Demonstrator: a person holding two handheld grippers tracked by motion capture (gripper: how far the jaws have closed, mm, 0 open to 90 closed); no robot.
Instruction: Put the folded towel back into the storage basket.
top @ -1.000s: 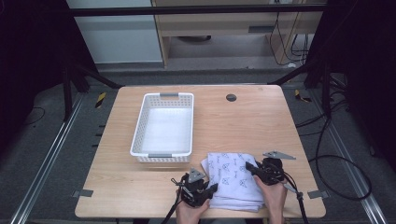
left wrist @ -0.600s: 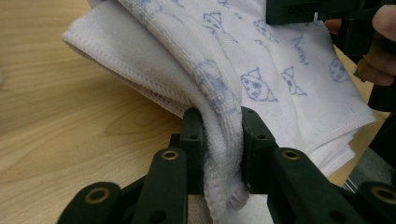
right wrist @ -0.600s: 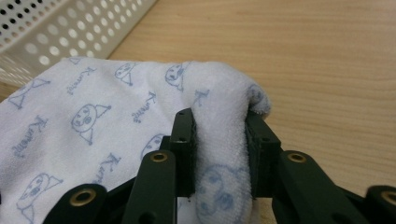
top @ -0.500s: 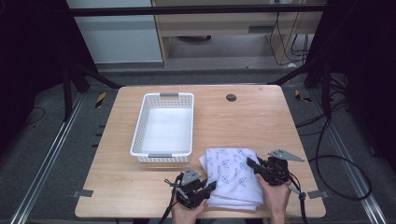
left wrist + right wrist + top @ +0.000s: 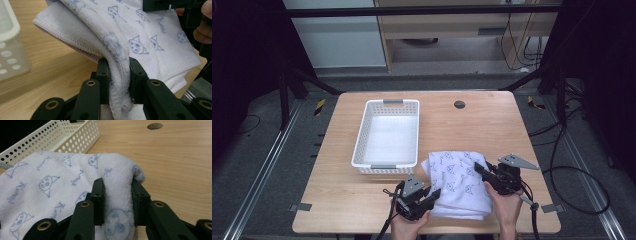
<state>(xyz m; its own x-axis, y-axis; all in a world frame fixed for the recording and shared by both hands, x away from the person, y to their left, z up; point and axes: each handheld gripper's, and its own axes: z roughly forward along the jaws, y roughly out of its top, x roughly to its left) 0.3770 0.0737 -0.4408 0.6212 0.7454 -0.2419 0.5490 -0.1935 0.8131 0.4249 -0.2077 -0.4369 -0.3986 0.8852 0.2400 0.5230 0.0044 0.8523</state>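
High view is showing your towel [image 5: 460,180], the white one with little blue cat faces, sitting folded near the front edge of the table [image 5: 492,125], toward the right. You're pinching it from both sides. Your left gripper [image 5: 433,195] is biting its near-left corner, and your right gripper [image 5: 479,169] is clamping the right edge, up near the far corner.

Left gripper view is making that grip pretty obvious: both black jaws are squeezing a thick fold of towel [image 5: 130,42], the cloth is bunching up between them, and the hem is hanging just off the wood. Your other gripper is peeking in at the top right there, with fingers [image 5: 203,27] wrapping around it.

Right gripper view is telling the same story, jaws closing tight on a rolled hump of towel [image 5: 75,180], with the rest spreading out to the left.

Moving outward, the basket [image 5: 388,133] is sitting just beyond the towel, a bit to the left, close but not touching. A round hole [image 5: 459,104] is showing in the tabletop farther back.
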